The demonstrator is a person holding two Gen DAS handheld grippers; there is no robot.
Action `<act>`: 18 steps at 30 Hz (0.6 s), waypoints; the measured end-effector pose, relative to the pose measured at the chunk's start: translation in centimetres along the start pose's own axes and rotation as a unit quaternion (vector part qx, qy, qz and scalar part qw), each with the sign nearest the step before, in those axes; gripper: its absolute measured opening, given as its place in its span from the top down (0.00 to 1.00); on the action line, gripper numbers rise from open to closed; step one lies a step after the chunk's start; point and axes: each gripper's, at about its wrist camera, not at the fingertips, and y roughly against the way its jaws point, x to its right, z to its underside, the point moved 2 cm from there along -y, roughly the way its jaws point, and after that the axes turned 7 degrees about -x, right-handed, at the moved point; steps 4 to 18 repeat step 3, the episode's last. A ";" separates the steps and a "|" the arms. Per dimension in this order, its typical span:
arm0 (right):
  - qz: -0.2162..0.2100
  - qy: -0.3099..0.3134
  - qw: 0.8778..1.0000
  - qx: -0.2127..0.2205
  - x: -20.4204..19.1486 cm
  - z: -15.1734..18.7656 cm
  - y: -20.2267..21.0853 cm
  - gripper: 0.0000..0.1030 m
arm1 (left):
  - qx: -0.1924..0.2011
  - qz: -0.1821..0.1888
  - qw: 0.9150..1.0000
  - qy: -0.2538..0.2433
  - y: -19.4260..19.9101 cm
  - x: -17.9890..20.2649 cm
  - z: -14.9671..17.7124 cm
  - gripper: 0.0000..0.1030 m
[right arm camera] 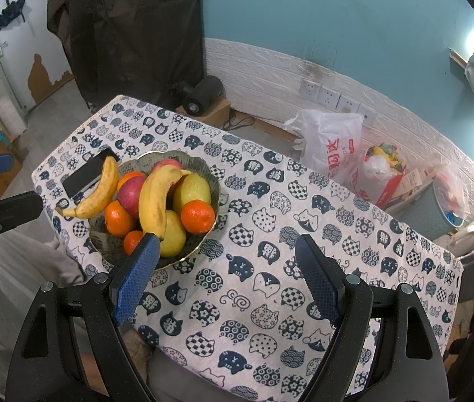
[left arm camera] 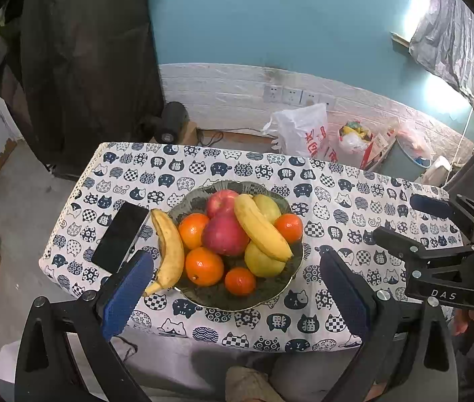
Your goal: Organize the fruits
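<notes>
I held both grippers angled down at the table. My left gripper (left arm camera: 237, 288) stood with jaws wide apart and nothing between them, framing the bowl (left arm camera: 270, 296) at frame centre. My right gripper (right arm camera: 226, 274) was likewise spread and empty, over bare tablecloth (right arm camera: 270, 201), the bowl at its left. Fruit count: two bananas, one (left arm camera: 260, 226) across the pile, one (left arm camera: 170, 251) leaning on the bowl's left rim; two red apples (left arm camera: 225, 234); four oranges (left arm camera: 203, 265); two yellow-green fruits (left arm camera: 262, 263), partly hidden. One phone (left arm camera: 121, 236) lay left of the bowl, its near corner covered by my left finger.
</notes>
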 end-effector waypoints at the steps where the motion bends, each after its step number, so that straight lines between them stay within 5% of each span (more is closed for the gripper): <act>1: 0.000 0.000 1.000 0.000 0.0 0.0 0.0 0.21 | 0.000 -0.001 1.000 0.001 0.0 -0.1 0.1 0.02; 18: 0.000 0.001 1.000 0.000 0.0 0.0 0.0 0.21 | 0.000 0.002 1.000 0.000 0.0 0.0 0.1 0.02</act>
